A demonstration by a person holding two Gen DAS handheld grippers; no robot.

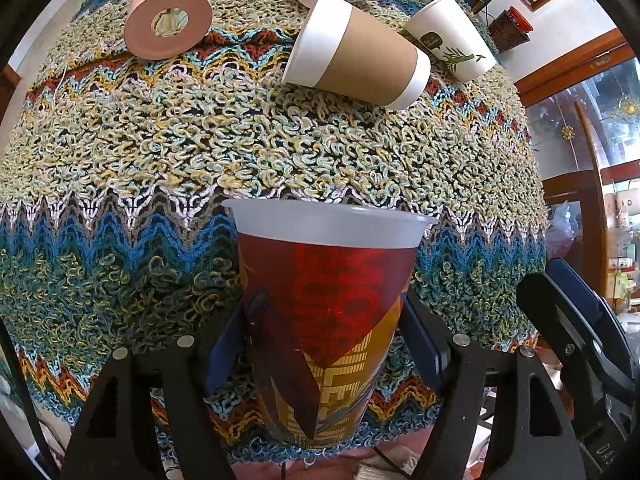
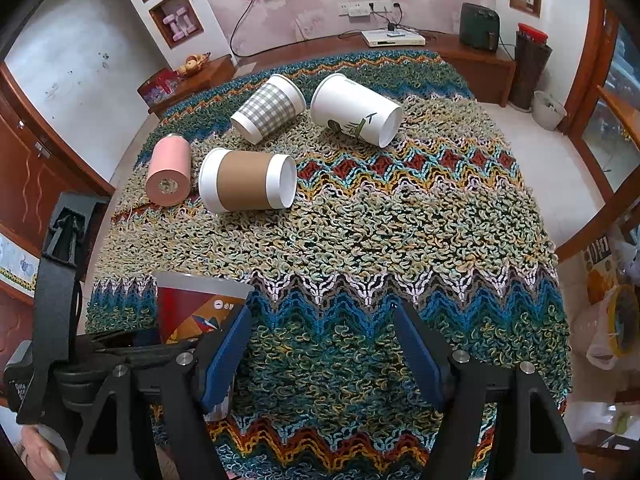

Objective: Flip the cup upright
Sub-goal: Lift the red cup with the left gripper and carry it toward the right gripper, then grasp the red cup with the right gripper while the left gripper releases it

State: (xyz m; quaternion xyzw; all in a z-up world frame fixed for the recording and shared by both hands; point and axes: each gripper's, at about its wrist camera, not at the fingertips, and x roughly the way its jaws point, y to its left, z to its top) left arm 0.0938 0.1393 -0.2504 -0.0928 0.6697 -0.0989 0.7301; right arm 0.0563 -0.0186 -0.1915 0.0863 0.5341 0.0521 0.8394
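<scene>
My left gripper (image 1: 324,332) is shut on a red and gold plastic cup (image 1: 324,300) and holds it upright, rim up, at the near edge of the table. The same cup (image 2: 192,308) shows at the lower left of the right wrist view, with the left gripper below it. My right gripper (image 2: 322,344) is open and empty above the knitted cloth, just right of that cup. Several cups lie on their sides farther back: a brown-sleeved cup (image 2: 248,186), a grey checked cup (image 2: 268,108), a white cup with a leaf print (image 2: 356,110) and a pink cup (image 2: 168,170).
A thick knitted zigzag cloth (image 2: 380,240) covers the whole table. Beyond the table stand a wooden TV bench (image 2: 472,52), a dark bin (image 2: 528,68) and a white bucket (image 2: 548,110). A wooden cabinet (image 2: 32,176) is at the left.
</scene>
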